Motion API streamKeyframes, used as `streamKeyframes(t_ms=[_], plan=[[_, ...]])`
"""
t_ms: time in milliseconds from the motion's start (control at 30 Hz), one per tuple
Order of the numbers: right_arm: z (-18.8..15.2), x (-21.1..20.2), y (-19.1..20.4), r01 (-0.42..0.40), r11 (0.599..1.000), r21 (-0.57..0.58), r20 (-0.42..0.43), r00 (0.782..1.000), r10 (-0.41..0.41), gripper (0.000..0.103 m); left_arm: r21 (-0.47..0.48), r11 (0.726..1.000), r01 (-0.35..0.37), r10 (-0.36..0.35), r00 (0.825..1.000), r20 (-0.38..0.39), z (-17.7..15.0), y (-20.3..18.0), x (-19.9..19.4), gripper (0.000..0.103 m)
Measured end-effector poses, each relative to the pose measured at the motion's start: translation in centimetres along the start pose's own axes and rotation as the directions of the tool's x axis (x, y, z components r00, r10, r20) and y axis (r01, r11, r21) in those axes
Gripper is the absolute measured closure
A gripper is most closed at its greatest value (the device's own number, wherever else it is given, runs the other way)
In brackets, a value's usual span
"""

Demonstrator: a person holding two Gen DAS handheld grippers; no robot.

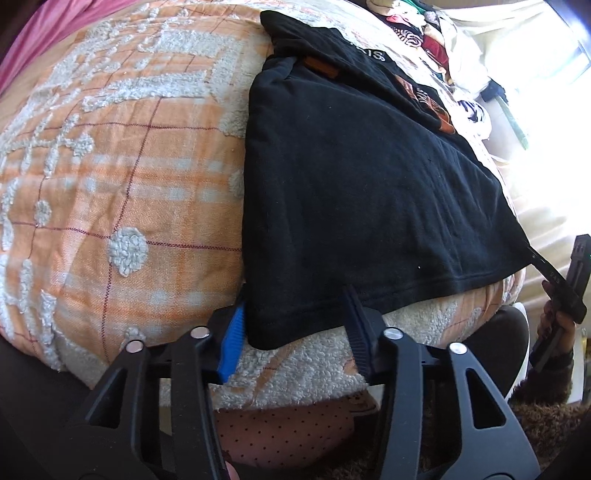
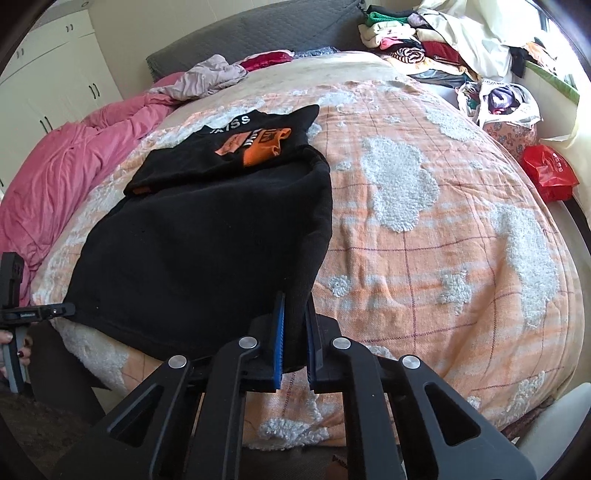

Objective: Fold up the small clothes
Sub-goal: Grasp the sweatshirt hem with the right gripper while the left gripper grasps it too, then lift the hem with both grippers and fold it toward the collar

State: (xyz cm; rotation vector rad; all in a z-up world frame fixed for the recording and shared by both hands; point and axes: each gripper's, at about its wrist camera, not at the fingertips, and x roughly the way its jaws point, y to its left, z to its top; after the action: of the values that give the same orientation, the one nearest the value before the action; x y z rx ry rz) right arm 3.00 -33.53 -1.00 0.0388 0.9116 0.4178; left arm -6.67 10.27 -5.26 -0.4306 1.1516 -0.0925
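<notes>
The bed (image 2: 461,229) fills both views, covered in an orange checked blanket (image 1: 122,184) with fluffy white tufts. Along its far left side lies a rumpled pink duvet (image 2: 74,162), and up by the grey headboard (image 2: 258,33) there's a heap of mixed clothes (image 2: 424,40) (colours of every sort in there). White wardrobe doors (image 2: 48,66) stand in the left background.

Now the main item: a black T-shirt (image 2: 207,243) lies spread on the blanket, its bottom hem at the near edge of the bed. The upper part is folded so an orange and white print (image 2: 255,146) faces up, and a small orange tag (image 1: 320,67) shows at the fold.

On to the grippers. The right gripper (image 2: 295,339) has its jaws pinched on the near right corner of the hem, black cloth bunched between the blue pads (image 2: 277,339). The left gripper (image 1: 295,325) sits at the opposite hem corner; in its own camera the jaws stand well apart with the hem lying across the gap, so it isn't clamping anything.

Smallest bits: a red plastic bag (image 2: 550,171) lies off the right side of the bed, below a white bag of clothes (image 2: 498,99).
</notes>
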Motion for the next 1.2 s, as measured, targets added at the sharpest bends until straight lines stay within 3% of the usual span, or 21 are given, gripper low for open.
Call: streamKeyframes(t_ms=[67,200,400,533,667,700,767,933,1200], plan=[[0.1,-0.3,0.0,-0.002,1.0,0.0,0.007,1.0,0.002,0.095,-0.025,1.0,0.014,-0.014,1.0,0.004,0.1,0.1,0.0,0.074],[0.2,-0.4,-0.2,0.001,1.0,0.015,-0.001,1.0,-0.001,0.095,-0.022,1.0,0.011,-0.01,1.0,0.019,0.3,-0.2,-0.1,0.096],[-0.6,0.9,-0.7,0.028,0.999,0.035,-0.071,0.997,-0.026,0.094,-0.028,0.999,0.034,-0.033,0.999,0.038,0.4,0.0,-0.7,0.099],[-1.0,1.8,-1.2,0.055,0.996,0.064,-0.124,0.991,-0.047,0.08,-0.014,0.999,0.047,-0.046,0.997,0.065,0.8,-0.3,-1.7,0.099],[-1.3,2.5,-1.3,0.057,0.996,0.066,-0.151,0.987,-0.046,0.078,0.003,0.999,0.052,-0.052,0.993,0.108,1.3,-0.7,-3.0,0.099],[-1.3,2.4,-1.3,0.05,0.996,0.068,-0.145,0.989,-0.04,0.079,0.006,0.999,0.051,-0.051,0.991,0.122,1.5,-0.7,-3.5,0.099],[-1.0,1.9,-1.2,0.032,0.997,0.073,-0.109,0.994,-0.023,0.093,0.011,0.999,0.051,-0.052,0.988,0.146,1.9,-0.7,-4.2,0.099],[0.7,-0.6,-1.1,-0.008,0.996,0.092,0.032,0.999,0.005,0.095,0.024,0.998,0.052,-0.056,0.977,0.204,3.4,-0.9,-5.5,0.099],[4.9,-3.5,-0.5,-0.058,0.993,0.107,0.216,0.976,0.034,0.095,0.023,0.999,0.038,-0.043,0.956,0.289,5.6,-0.9,-7.4,0.099]])
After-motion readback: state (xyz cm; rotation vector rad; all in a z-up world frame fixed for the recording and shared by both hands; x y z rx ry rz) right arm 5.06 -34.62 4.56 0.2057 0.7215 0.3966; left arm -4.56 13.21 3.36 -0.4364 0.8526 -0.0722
